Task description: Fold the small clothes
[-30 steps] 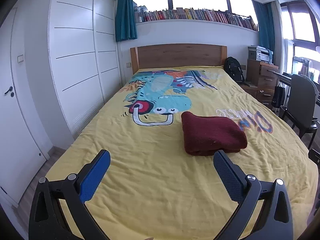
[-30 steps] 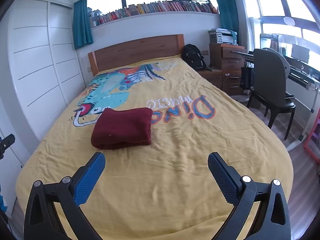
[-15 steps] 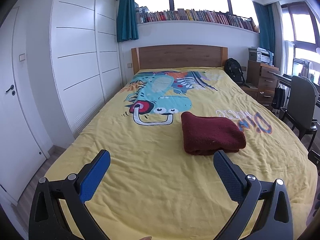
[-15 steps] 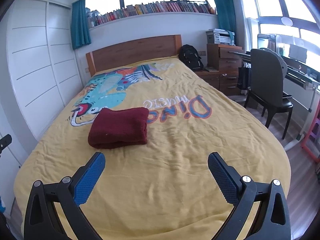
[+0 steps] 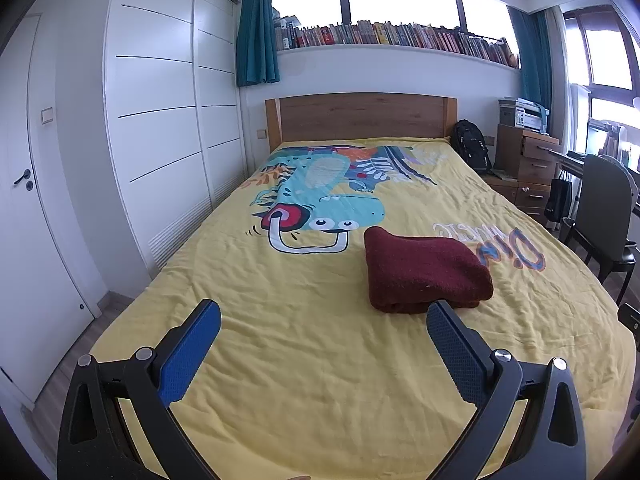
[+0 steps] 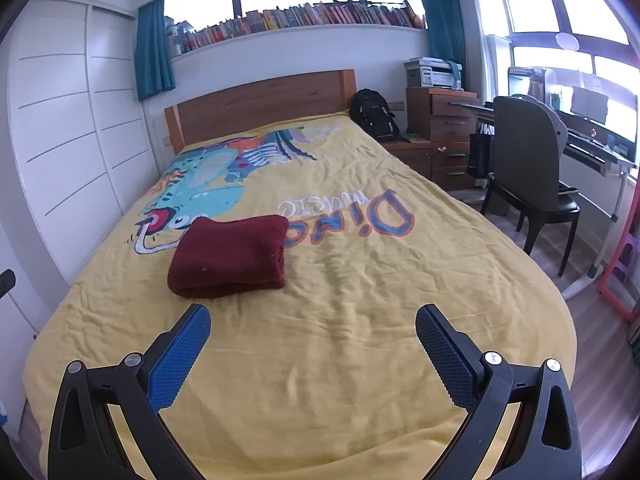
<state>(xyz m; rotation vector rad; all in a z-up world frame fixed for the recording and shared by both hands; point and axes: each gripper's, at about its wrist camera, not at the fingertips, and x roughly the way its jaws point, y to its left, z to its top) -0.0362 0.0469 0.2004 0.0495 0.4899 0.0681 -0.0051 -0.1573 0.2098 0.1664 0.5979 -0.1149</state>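
Note:
A dark red garment [image 5: 424, 270] lies folded into a thick rectangle on the yellow bedspread [image 5: 304, 360], near the middle of the bed. In the right wrist view the same folded garment [image 6: 232, 256] sits left of centre on the yellow bedspread [image 6: 340, 360]. My left gripper [image 5: 324, 316] hovers open over the foot of the bed, its right finger just short of the garment's near edge. My right gripper [image 6: 312, 320] is open too, held back from the garment and to its right. Nothing is between either pair of blue pads.
White wardrobe doors [image 5: 160, 128] and a door [image 5: 28, 200] run along the left of the bed. A wooden headboard [image 5: 360, 120], black backpack [image 6: 374, 114], drawers [image 6: 440, 120], a black chair [image 6: 528, 184] and a desk [image 6: 592, 148] stand at the back and right.
Both grippers have drifted slightly back and up from the bed, staying open. The folded garment has not moved.

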